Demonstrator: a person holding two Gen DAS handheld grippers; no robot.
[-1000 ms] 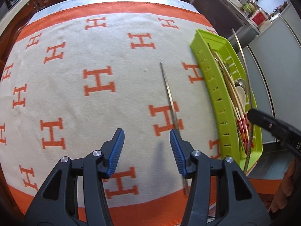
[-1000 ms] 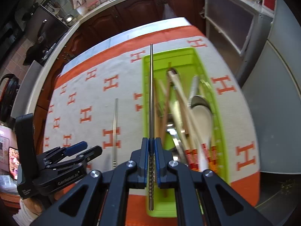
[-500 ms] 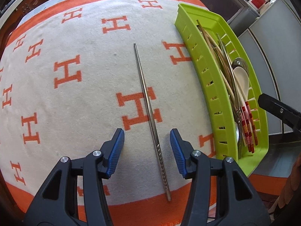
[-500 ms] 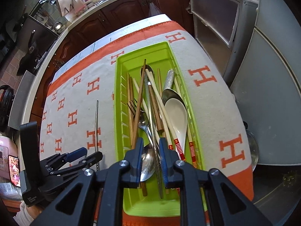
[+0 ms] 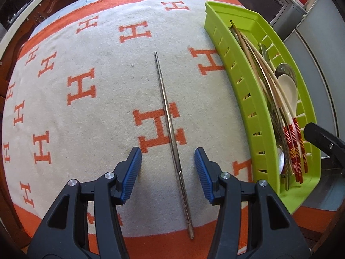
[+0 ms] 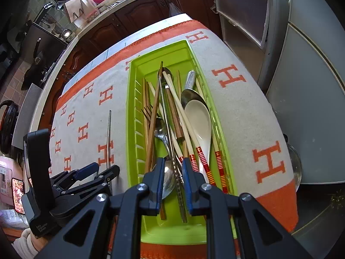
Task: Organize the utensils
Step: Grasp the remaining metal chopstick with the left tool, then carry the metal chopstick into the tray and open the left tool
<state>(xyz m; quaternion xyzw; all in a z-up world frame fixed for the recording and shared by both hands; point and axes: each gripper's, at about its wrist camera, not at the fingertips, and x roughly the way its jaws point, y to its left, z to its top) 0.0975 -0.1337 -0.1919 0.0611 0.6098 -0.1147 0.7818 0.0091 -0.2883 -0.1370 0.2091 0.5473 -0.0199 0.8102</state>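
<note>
A: Left wrist view: left gripper point(image 5: 168, 168) wide open, empty, straddling steel chopstick point(image 5: 170, 133) on blanket point(image 5: 97, 129), left of green tray point(image 5: 258, 112).

B: Right gripper point(image 6: 172, 179) partly open, holding nothing, above tray. Next: close on chopstick, carry right.

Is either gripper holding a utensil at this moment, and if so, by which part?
Nothing is held. The left gripper is open, straddling the metal chopstick on the cloth. The right gripper is open above the green tray.

Left tongs point(image 5: 168, 161) spread, straddling metal chopstick point(image 5: 170, 133), green tray point(image 5: 256, 116) beside
</note>
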